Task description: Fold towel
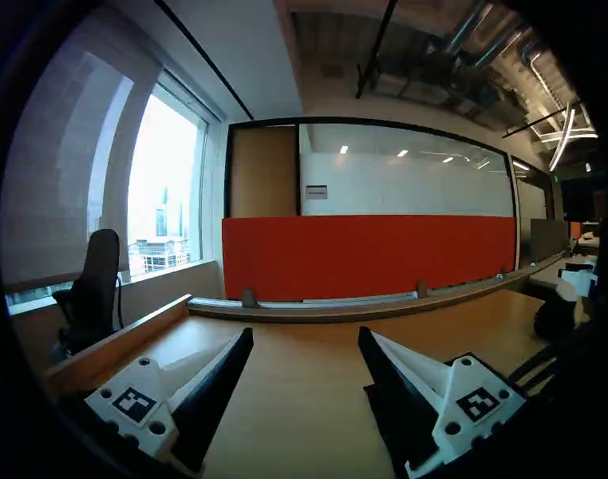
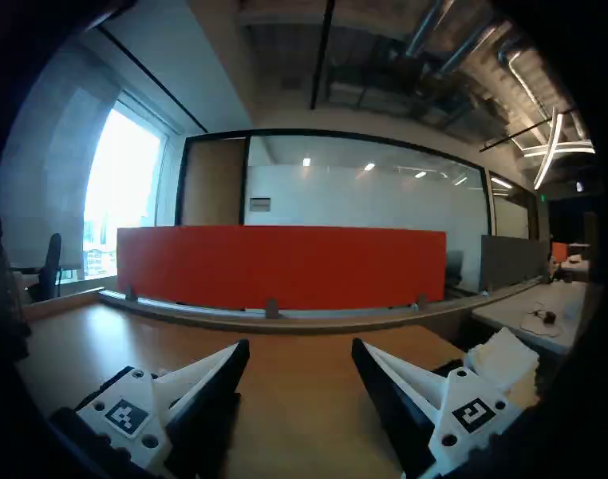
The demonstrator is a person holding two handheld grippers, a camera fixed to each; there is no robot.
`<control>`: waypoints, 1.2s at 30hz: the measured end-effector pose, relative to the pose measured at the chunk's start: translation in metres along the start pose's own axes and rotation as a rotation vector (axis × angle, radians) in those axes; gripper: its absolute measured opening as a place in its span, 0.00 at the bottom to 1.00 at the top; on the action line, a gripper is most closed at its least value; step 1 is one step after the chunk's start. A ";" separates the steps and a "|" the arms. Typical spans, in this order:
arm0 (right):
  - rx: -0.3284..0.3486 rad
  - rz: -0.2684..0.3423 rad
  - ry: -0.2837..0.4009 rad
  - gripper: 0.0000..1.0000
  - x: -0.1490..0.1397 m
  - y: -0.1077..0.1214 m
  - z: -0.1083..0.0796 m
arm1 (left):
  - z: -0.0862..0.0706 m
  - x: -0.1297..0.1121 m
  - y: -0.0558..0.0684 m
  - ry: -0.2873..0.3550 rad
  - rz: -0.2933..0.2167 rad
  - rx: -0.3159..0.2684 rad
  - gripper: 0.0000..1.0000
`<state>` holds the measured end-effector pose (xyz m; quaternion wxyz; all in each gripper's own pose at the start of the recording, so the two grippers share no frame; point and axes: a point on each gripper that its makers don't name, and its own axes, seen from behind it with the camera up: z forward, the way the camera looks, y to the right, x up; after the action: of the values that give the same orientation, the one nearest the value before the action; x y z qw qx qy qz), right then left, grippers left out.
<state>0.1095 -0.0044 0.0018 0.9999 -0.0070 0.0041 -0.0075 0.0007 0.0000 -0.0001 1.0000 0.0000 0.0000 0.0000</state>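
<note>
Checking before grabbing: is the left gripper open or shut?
Open: the left gripper has its fingers wide apart above the wooden desk, nothing between them.

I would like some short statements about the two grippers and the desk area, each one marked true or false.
1. The left hand-held gripper is open. True.
2. The right hand-held gripper is shut. False: it is open, with nothing between its fingers.
3. The panel behind the desk is blue. False: it is red.
4. A black chair stands by the window. True.
</note>
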 end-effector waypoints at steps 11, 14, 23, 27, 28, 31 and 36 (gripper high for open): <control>0.003 0.000 -0.004 0.99 0.070 -0.004 -0.006 | -0.006 0.051 -0.001 -0.017 0.009 -0.003 0.98; 0.002 0.006 -0.010 0.99 0.080 -0.004 -0.009 | -0.008 0.057 0.002 -0.029 0.011 -0.012 0.98; 0.013 0.006 -0.032 0.99 0.096 -0.010 -0.017 | -0.014 0.065 0.008 -0.065 0.007 -0.037 0.98; 0.016 0.002 -0.046 0.99 0.099 -0.010 -0.018 | -0.017 0.064 0.007 -0.087 0.018 -0.046 0.98; 0.016 0.002 -0.049 0.99 0.100 -0.010 -0.018 | -0.018 0.064 0.007 -0.092 0.022 -0.047 0.98; 0.018 0.002 -0.058 0.99 0.101 -0.010 -0.017 | -0.019 0.065 0.005 -0.104 0.031 -0.048 0.98; 0.035 -0.009 -0.085 0.99 0.097 -0.014 -0.015 | -0.020 0.064 0.006 -0.124 0.031 -0.062 0.98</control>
<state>0.2059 -0.0204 -0.0137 0.9991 0.0103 -0.0388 -0.0117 0.0643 0.0057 -0.0203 0.9975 -0.0312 -0.0617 0.0152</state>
